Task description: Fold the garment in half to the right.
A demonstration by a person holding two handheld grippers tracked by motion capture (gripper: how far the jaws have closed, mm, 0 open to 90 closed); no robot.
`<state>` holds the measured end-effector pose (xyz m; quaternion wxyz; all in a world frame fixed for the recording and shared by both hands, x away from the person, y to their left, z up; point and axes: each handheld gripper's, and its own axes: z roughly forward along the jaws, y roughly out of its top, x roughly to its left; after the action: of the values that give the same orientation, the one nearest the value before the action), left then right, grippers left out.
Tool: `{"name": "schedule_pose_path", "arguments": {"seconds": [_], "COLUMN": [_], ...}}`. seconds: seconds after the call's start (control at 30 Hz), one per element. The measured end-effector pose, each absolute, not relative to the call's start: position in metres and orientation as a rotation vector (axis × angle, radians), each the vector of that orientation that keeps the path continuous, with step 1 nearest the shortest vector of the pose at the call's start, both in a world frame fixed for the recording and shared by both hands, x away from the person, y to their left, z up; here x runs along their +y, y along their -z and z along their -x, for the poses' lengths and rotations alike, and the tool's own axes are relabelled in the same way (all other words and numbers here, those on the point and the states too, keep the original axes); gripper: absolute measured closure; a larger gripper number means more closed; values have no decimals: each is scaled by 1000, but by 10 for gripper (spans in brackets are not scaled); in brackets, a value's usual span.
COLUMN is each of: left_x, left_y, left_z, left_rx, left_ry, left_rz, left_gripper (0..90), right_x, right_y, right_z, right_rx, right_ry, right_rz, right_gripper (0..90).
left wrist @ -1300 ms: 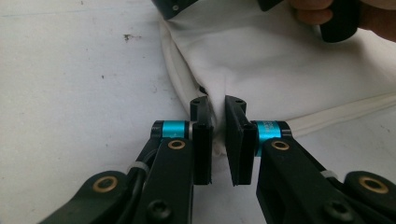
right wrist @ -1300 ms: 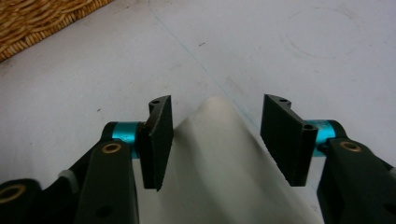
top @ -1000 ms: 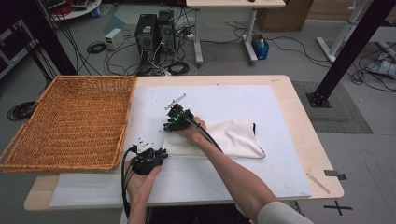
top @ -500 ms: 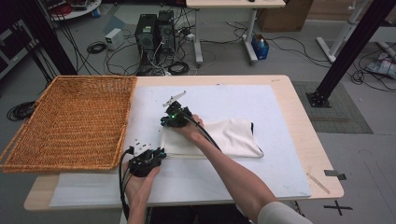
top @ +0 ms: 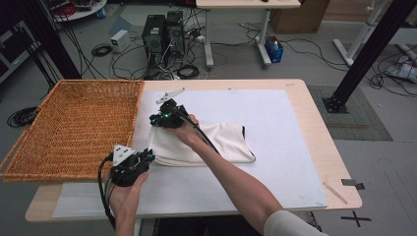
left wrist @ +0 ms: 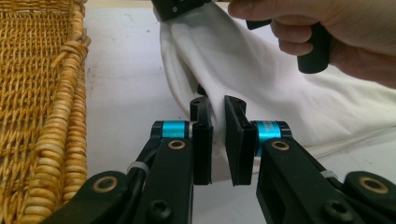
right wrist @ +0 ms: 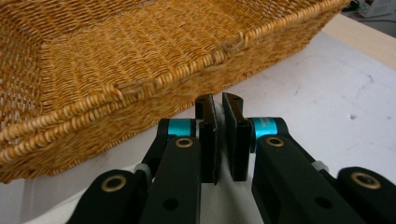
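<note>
Beside basket [top: 74, 128], both tongs [top: 149, 158] [top: 158, 119] pinching cloth [top: 221, 142]

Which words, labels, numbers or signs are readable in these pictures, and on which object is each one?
No text is readable in any view.
The blue bottle on the floor under the far desk: any label is too small to read.
The cyan rings on the gripper jaws: faint marks, too blurred to read.
The cloth, basket and table bear no writing.

Left gripper [top: 146, 158] fingers pinched together, right gripper [top: 156, 119] fingers clamped together, right forearm reaching across
</note>
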<state>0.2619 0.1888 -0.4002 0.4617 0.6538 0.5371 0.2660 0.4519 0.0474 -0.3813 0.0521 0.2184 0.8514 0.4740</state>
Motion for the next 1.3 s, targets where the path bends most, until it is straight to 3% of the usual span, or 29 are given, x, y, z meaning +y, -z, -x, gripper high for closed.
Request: {"name": "schedule_pose_path", "arguments": {"seconds": [0.4,1.3], "left_x": [136,-7], "left_y": [394,420], "left_z": [-282,-335], "left_rx": [1192,969], "left_ry": [-595,-339], "left_rz": [-1661,-1815], "left_gripper": [815,814], "right_x": [-11,-171], "right_y": [371,399], "right_z": [-462,-477], "right_rx": [2578,2489], "right_ry": [-1421,-1310], "right_rz": [-674,-946], "right_gripper": [867,866]}}
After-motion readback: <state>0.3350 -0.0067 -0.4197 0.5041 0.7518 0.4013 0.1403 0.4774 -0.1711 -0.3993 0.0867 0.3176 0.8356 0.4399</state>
